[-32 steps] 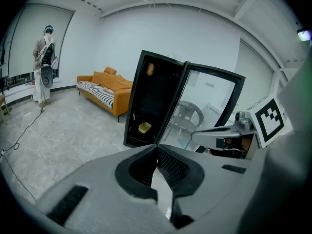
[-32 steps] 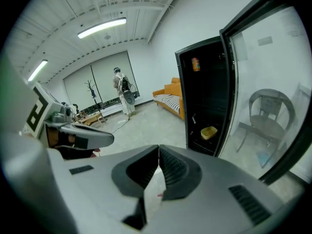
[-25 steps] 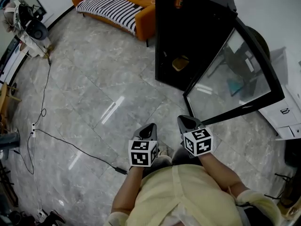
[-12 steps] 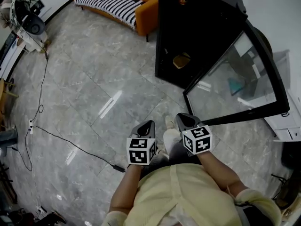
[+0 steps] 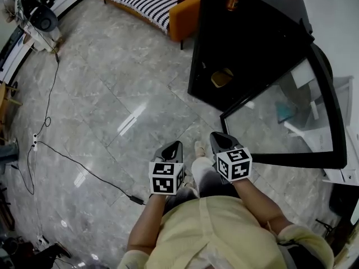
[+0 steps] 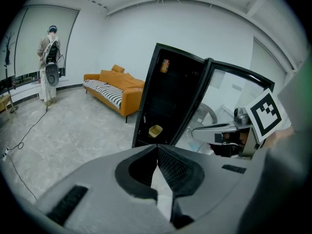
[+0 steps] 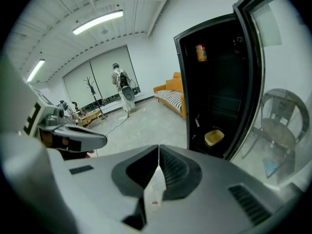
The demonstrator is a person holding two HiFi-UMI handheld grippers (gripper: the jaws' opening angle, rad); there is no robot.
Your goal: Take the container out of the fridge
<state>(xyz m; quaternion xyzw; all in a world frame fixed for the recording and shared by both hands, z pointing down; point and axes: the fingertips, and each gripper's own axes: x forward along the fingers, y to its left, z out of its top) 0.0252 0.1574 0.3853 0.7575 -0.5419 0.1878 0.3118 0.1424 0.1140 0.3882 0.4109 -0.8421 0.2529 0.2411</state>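
A black fridge [image 5: 247, 43] stands open, its glass door [image 5: 291, 116] swung out to the right. A small yellow container [image 5: 222, 77] sits on a low shelf inside, also the yellow container [image 6: 155, 130] and the yellow container [image 7: 214, 137] in the gripper views. An orange can [image 5: 230, 3] rests on an upper shelf. My left gripper [image 5: 173, 149] and right gripper [image 5: 220, 142] hang side by side in front of my body, well short of the fridge. Both are shut with nothing between the jaws.
An orange sofa [image 5: 168, 4] with a striped cushion stands left of the fridge. A black cable [image 5: 84, 170] trails across the grey marble floor. A person [image 6: 49, 62] with equipment stands far off by the windows. White furniture [image 5: 345, 167] sits behind the door at right.
I have walked closer to the fridge; it and its door now sit nearer and larger in the head view. Both grippers keep their pose and stay shut.
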